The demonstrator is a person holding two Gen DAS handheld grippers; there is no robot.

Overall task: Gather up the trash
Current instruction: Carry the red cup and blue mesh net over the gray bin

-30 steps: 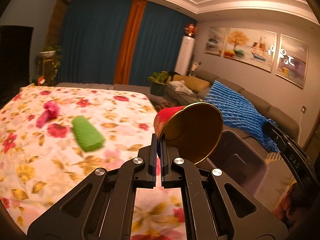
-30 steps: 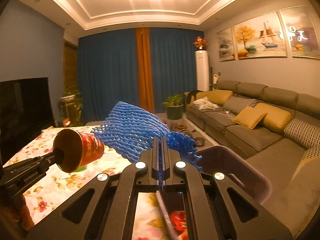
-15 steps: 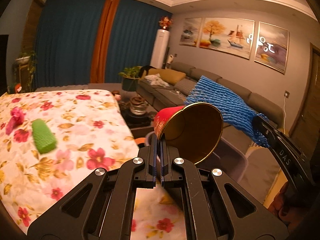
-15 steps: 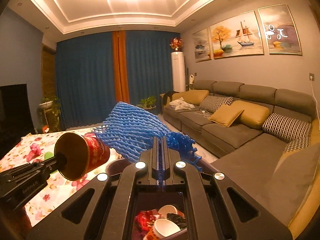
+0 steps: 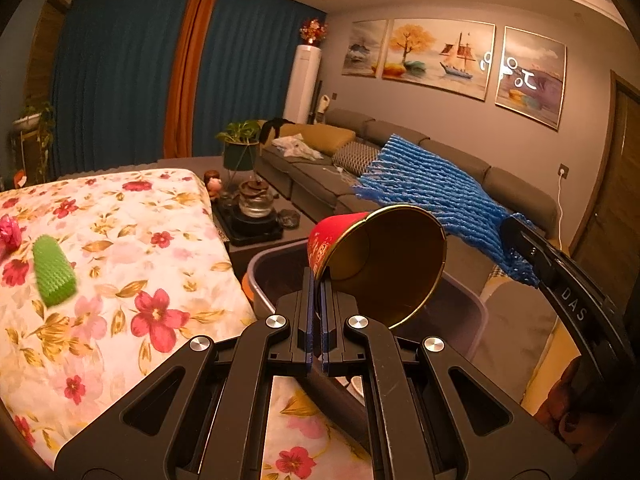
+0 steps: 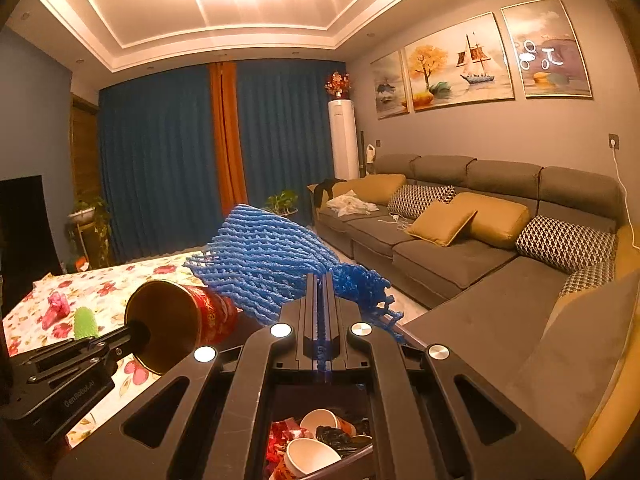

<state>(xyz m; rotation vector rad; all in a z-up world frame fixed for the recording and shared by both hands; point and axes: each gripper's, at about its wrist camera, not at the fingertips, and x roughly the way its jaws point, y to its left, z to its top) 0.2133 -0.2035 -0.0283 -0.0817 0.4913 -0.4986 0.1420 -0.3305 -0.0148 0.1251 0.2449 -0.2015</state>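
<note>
Left tool pinches red cup; right tool clamps blue net; only right view shows bin trash.

The letters "DAS" stand in pale print on the black body of the right gripper, seen from the left wrist. "GenRobot.AI" is printed on the side of the left gripper, seen from the right wrist.

Both rigs look the same: the left hand-held gripper and right hand-held gripper are matte black plastic with triangular cutouts in the arms, four shiny round silver screws each, and blue-edged fingers. White lettering on the sides: "DAS" on one, "GenRobot.AI" on the other.
</note>
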